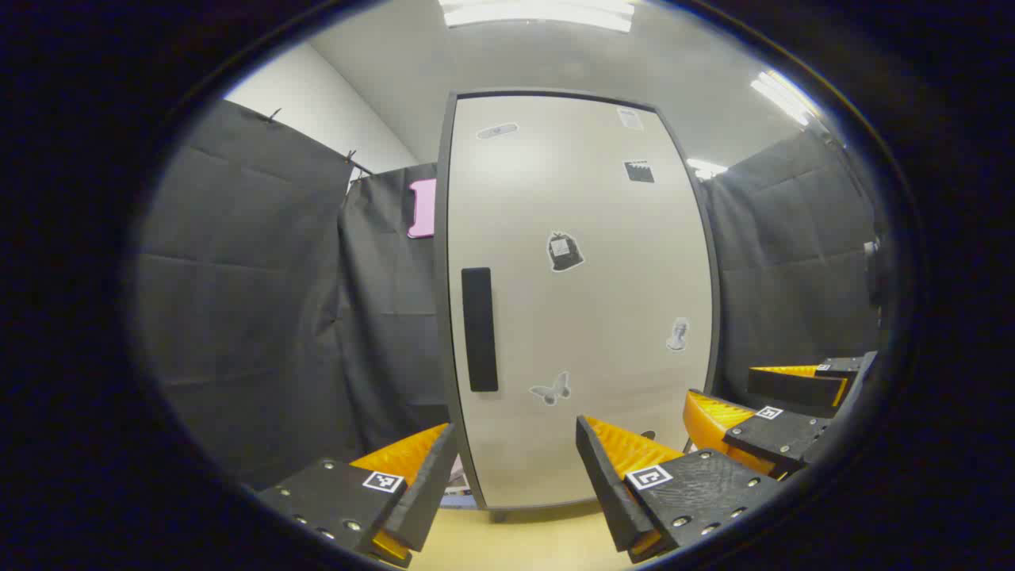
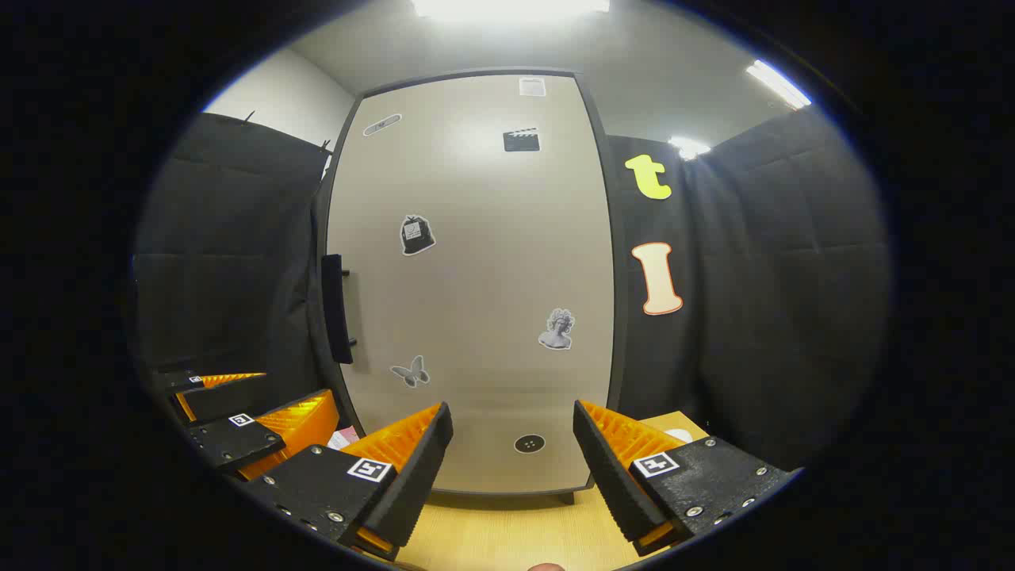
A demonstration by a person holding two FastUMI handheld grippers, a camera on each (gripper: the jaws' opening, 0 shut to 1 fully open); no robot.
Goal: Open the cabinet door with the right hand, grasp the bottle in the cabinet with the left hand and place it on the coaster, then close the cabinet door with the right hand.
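The cabinet door (image 2: 468,285) is seen fully closed, its pale panel standing upright on the tabletop (image 2: 507,531), so the bottle behind it is hidden and its exact place cannot be told. The dark vertical handle (image 2: 336,309) is mounted along the door's left edge, standing a little proud of the panel on two short posts.

The main risk is judged to lie at the handle: it sits well to the left of the right gripper (image 2: 511,456), so a sideways reach is called for, and a shallow or off-centre bite could let the fingers slip off the narrow bar as the door is pulled. The left gripper (image 1: 515,476) is held close beside the right one and squarely before the door, so it could be struck by the swinging panel. A light cabinet might also be dragged across the tabletop if it is pulled too sharply.

Both grippers are held low and level, pointed straight at the door's lower part and well short of touching it. The jaws of each are spread wide, with nothing between them. A pale round object, possibly the coaster (image 2: 678,434), is glimpsed at the cabinet's right foot.
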